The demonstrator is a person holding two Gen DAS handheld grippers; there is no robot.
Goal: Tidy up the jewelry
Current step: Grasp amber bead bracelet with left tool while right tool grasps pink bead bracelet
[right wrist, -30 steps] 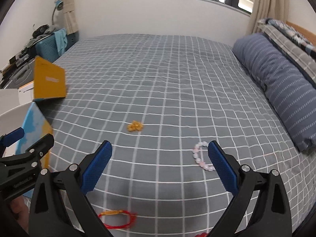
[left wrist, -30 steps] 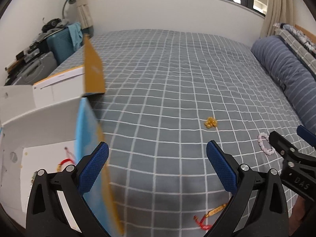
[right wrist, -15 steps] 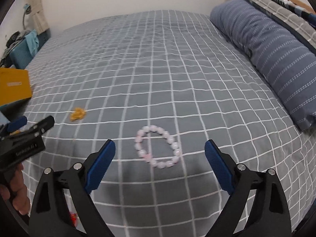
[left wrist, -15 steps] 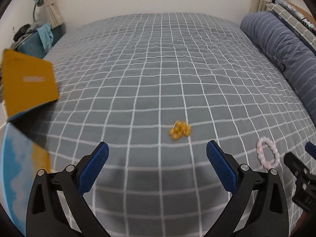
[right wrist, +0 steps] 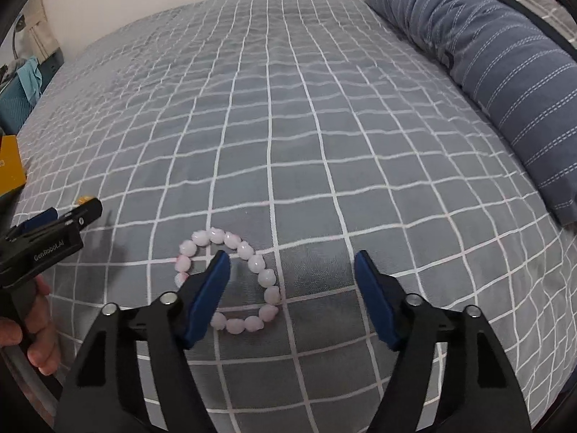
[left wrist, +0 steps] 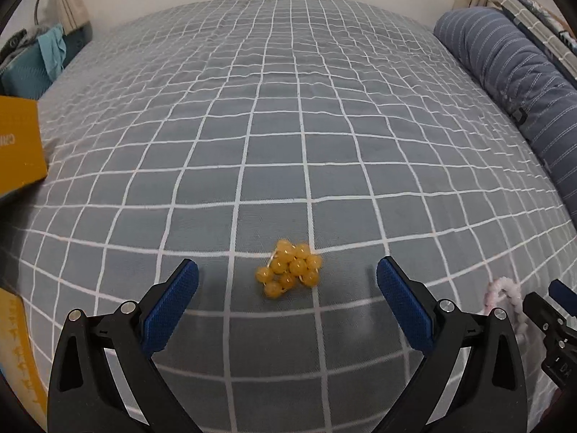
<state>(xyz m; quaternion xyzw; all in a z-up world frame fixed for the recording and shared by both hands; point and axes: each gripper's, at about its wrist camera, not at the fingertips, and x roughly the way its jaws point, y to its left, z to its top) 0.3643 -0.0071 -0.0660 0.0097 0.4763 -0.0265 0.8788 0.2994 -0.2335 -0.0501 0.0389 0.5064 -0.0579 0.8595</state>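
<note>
A bunched yellow bead bracelet lies on the grey checked bedspread. My left gripper is open, low over the bed, with the yellow bracelet between its fingers, just ahead of the tips. A pink bead bracelet lies in a ring on the bedspread; its edge also shows in the left wrist view. My right gripper is open and narrower than before; its left finger stands inside the pink ring, and the ring's right side lies between the fingers.
A yellow box flap stands at the left edge of the bed. A blue striped bolster pillow lies along the right side. Clutter and a teal cloth sit beyond the bed's far left corner.
Both grippers moved forward and down toward the bed. The yellow bracelet now sits between the left fingers. The right gripper narrowed, its left finger now inside the pink ring.
</note>
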